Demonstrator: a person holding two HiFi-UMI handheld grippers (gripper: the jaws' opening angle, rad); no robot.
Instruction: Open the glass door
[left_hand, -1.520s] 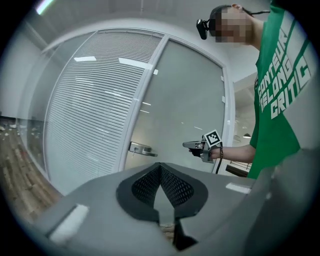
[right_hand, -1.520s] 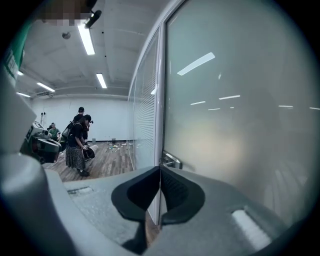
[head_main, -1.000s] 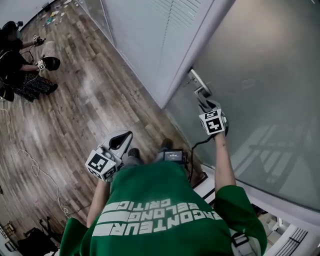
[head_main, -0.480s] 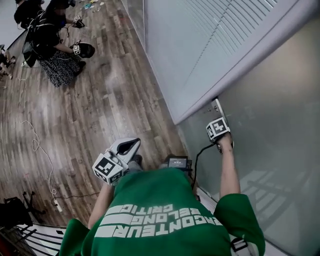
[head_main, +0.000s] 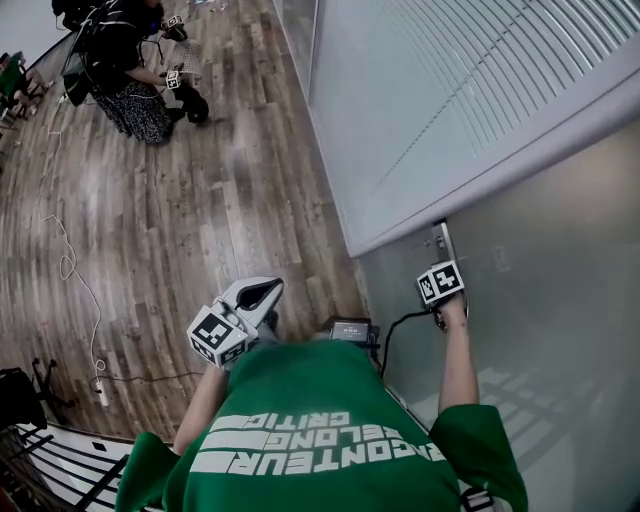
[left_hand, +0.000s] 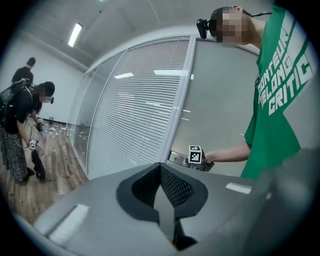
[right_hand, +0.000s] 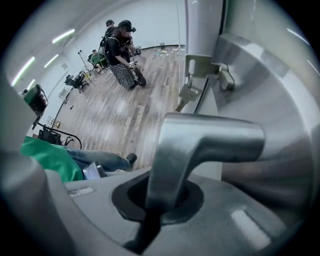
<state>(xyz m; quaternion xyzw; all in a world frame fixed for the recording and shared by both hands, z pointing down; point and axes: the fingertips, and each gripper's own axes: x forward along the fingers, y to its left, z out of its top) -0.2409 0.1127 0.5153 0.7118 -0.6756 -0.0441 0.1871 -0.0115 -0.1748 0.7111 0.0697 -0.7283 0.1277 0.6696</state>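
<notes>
The frosted glass door (head_main: 545, 300) fills the right of the head view. Its metal lever handle (right_hand: 205, 142) runs between the jaws of my right gripper (right_hand: 160, 202), which is shut on it and points down. Seen from the head, the right gripper (head_main: 441, 262) sits just under the handle's plate (head_main: 441, 238). A key (right_hand: 186, 94) hangs from the lock beyond the handle. My left gripper (head_main: 266, 292) hangs over the floor to the left of the door, shut and holding nothing. The left gripper view shows its closed jaws (left_hand: 167, 202) and the right gripper (left_hand: 199, 159) at the handle.
A wall of glass with white blinds (head_main: 450, 100) joins the door at a grey post. Two people (head_main: 130, 60) with grippers stand far back on the wood floor. A cable (head_main: 68, 265) trails along the floor at the left. A small device (head_main: 346, 329) hangs at my waist.
My right gripper has sunk at the door handle and closed on it. The head view has swung, bringing the blinds wall further in. The left gripper has hardly shifted.
</notes>
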